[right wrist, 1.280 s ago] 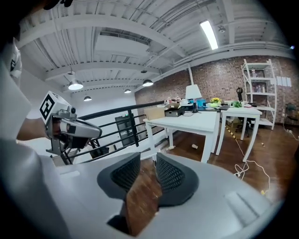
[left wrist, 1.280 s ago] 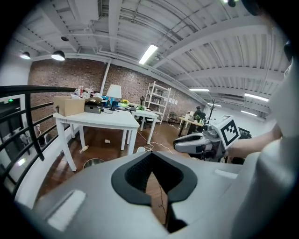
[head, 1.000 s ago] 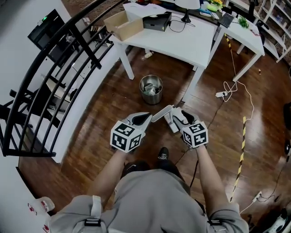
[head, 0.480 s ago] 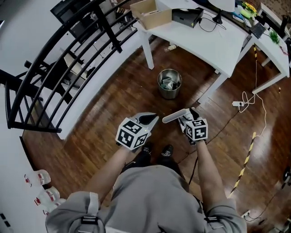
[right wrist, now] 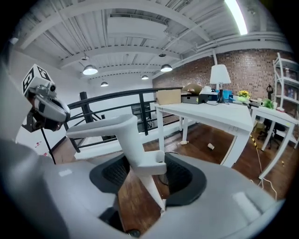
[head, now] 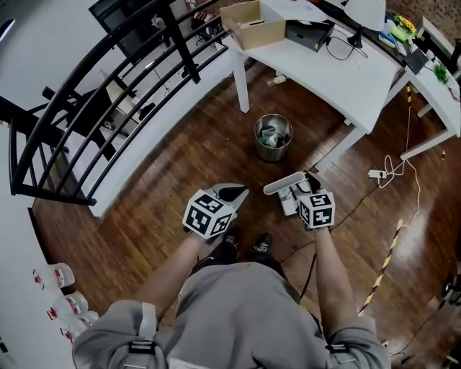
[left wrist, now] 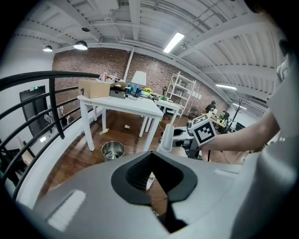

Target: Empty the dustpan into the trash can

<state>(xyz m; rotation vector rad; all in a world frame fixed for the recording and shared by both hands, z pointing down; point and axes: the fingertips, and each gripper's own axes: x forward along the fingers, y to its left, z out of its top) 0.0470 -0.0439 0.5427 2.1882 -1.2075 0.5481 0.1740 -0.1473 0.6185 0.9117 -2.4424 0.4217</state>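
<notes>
The right gripper (head: 294, 190) clamps the white dustpan (head: 282, 183) by its handle, its jaws wide and just drawn in a little. Just beside it, the left gripper (head: 235, 192) is closed on nothing. The metal trash can (head: 273, 137) stands ahead of both.

A white table (head: 331, 79) stands on the dark wooden floor (head: 173, 166). It carries an open cardboard box (head: 248, 14), a black device (head: 306, 34) with a cable, and a white desk lamp (left wrist: 138, 78). A black railing (head: 185, 54) curves along the left side, and a second white table (head: 441, 101) stands at the right. A power strip (head: 377, 174), a yellow-and-black striped strip (head: 382, 267) and a small bottle (head: 276, 80) lie on the floor. White containers (head: 54, 277) sit at the lower left. A brick wall (left wrist: 93, 65) backs the room.
</notes>
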